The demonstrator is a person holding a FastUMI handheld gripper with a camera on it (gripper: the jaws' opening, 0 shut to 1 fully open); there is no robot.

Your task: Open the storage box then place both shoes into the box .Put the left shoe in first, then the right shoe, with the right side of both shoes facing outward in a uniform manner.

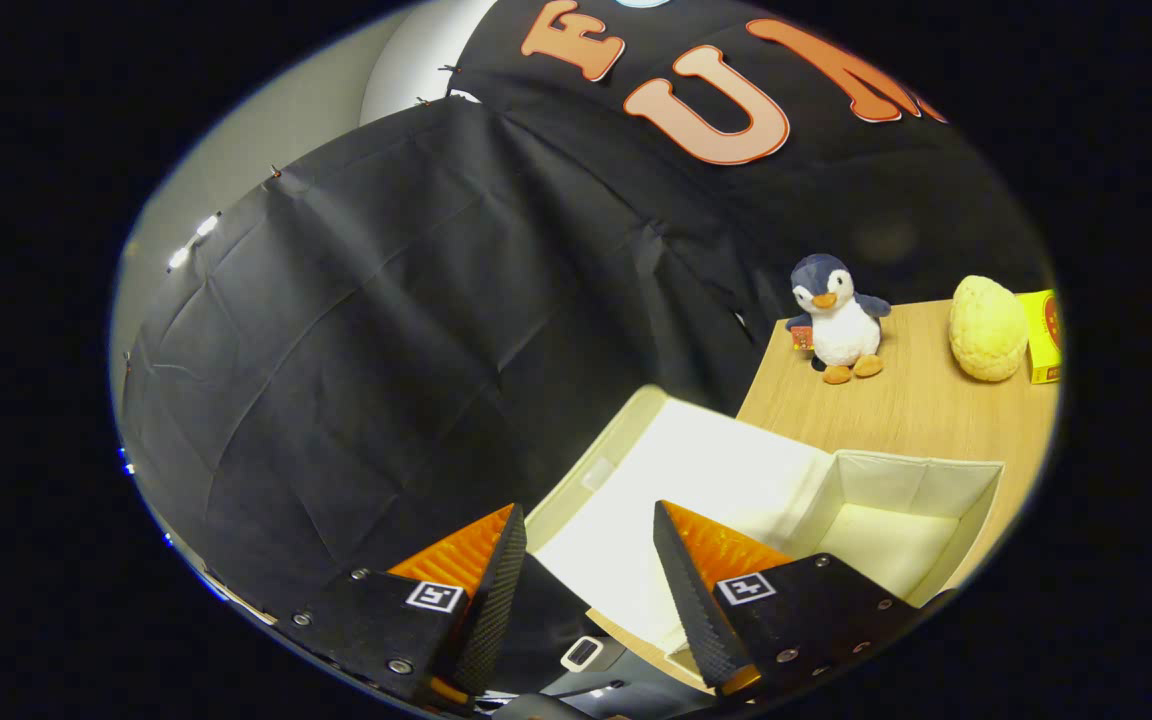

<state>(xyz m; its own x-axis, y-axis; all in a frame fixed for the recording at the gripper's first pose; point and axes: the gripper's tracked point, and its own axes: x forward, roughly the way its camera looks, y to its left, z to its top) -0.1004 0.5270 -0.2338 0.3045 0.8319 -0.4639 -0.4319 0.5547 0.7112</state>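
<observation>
A white storage box (921,480) stands open on the wooden table, and its lid (696,470) is folded back flat toward the black cloth. The inside of the box looks bare. My gripper (586,520) hangs open above the lid's near edge, with nothing between its fingers. The right finger (681,560) overlaps the lid; the left finger (496,560) is over the dark cloth beside the table.
On the wooden table (896,410) beyond the box stand a plush penguin (836,315), a yellow lumpy ball (986,328) and a yellow carton (1041,335). Black cloth hangs to the left of and behind the table.
</observation>
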